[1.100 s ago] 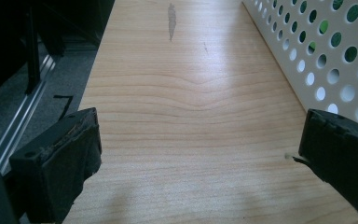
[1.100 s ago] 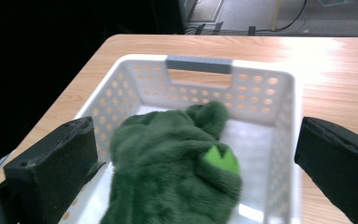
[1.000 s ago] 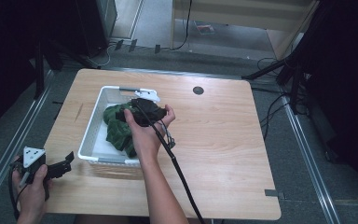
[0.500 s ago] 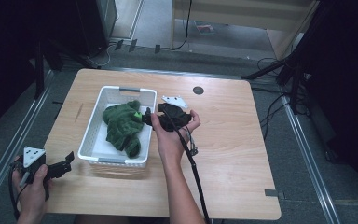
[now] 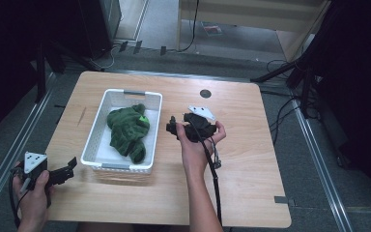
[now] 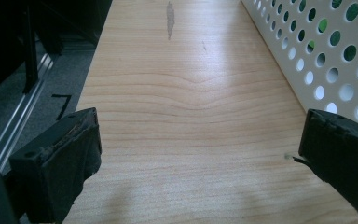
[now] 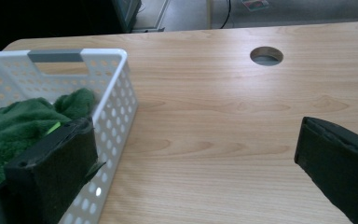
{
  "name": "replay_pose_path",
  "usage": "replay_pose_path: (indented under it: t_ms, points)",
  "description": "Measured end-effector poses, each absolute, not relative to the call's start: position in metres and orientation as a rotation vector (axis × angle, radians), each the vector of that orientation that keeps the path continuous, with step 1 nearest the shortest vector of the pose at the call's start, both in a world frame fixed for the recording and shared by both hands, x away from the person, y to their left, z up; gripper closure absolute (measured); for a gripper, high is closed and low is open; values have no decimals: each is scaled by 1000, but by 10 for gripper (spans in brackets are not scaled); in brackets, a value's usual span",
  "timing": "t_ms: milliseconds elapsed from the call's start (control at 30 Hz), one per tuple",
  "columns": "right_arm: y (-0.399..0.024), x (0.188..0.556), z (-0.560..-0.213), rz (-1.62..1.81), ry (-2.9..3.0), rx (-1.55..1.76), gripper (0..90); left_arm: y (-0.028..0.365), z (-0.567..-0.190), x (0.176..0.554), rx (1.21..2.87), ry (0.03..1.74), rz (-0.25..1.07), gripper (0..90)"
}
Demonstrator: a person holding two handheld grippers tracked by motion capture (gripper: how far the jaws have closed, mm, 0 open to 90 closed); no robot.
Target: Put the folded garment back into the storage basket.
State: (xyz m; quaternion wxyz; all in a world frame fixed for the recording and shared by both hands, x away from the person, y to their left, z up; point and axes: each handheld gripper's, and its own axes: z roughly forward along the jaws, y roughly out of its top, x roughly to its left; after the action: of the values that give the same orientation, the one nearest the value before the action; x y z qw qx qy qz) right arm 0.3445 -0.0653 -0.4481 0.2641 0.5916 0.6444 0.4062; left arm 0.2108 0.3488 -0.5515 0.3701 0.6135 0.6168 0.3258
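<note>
A white perforated basket (image 5: 95, 131) stands on the left half of the wooden table (image 5: 256, 159), with a crumpled dark green cloth (image 5: 128, 129) lying inside it. My right gripper (image 5: 172, 128) hovers just right of the basket, jaws pointing at it, open and holding nothing. In the right gripper view the basket wall (image 7: 119, 100) and the green cloth (image 7: 18, 123) sit at the left behind the open right gripper (image 7: 196, 154). My left gripper (image 5: 67, 170) is held low at the table's front left corner, open. In the left gripper view, bare wood lies between the jaws of the left gripper (image 6: 200, 154).
A round cable hole (image 5: 205, 94) is in the table behind the right hand. The basket's perforated side (image 6: 326, 51) runs along the right of the left gripper view. A metal rail (image 5: 9, 154) and the floor lie beyond the table's left edge.
The right hand has pulled back from over the cloth in the basket, moving right and toward the person. The cloth stays in the basket. The left gripper has not moved.
</note>
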Motion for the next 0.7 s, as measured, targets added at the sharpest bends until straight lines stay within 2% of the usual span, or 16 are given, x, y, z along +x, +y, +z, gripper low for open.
replay_pose_path:
  t_ms: [700]
  points:
    - [-138, 326, -465, 1045, 1650, 1646, 0, 348, -552, 211, 1581, 1580, 836, 0]
